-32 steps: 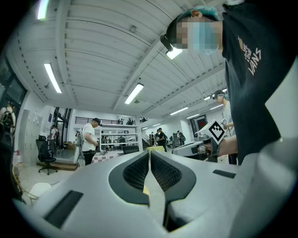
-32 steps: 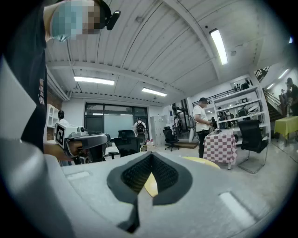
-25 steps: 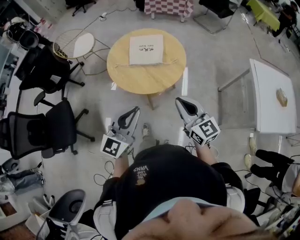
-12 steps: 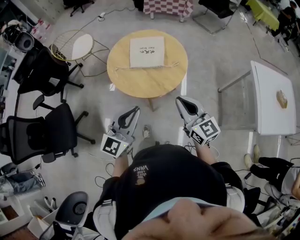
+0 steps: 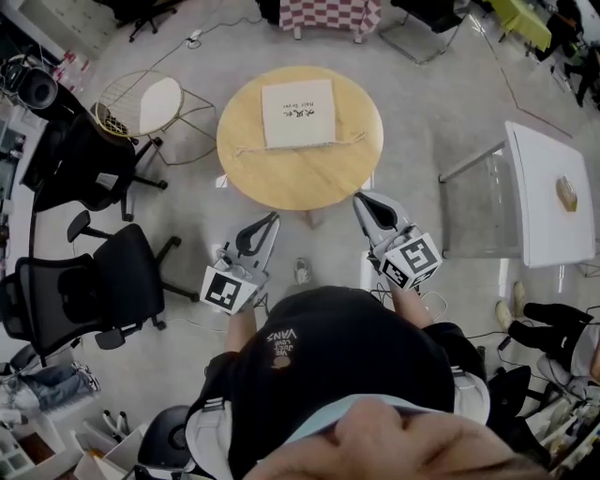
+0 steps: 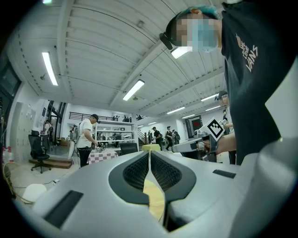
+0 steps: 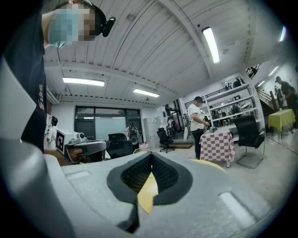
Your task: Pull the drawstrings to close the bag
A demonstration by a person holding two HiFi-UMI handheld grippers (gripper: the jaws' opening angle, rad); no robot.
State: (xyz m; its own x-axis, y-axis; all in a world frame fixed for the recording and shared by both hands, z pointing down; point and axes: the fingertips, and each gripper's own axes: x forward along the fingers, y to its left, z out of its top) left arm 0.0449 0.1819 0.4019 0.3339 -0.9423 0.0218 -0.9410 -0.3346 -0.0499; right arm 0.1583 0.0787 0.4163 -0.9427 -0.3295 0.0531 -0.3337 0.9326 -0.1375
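A cream drawstring bag (image 5: 298,114) lies flat on the far half of a round wooden table (image 5: 300,173). Its strings trail out along the near edge, one to the left (image 5: 251,150) and one to the right (image 5: 353,139). My left gripper (image 5: 273,217) is shut and empty, held level just short of the table's near left rim. My right gripper (image 5: 358,198) is also shut and empty, at the near right rim. In the left gripper view the jaws (image 6: 149,153) are pressed together, with the right gripper (image 6: 207,138) beside them. In the right gripper view the jaws (image 7: 151,155) meet too.
Two black office chairs (image 5: 89,281) (image 5: 80,159) and a wire chair with a white seat (image 5: 155,94) stand at the left. A white table (image 5: 548,202) is at the right. A checkered table (image 5: 337,13) is beyond. Cables lie on the floor by my feet.
The round table and bag have drawn nearer to both grippers as I stepped towards them. Both grippers stay shut and empty.
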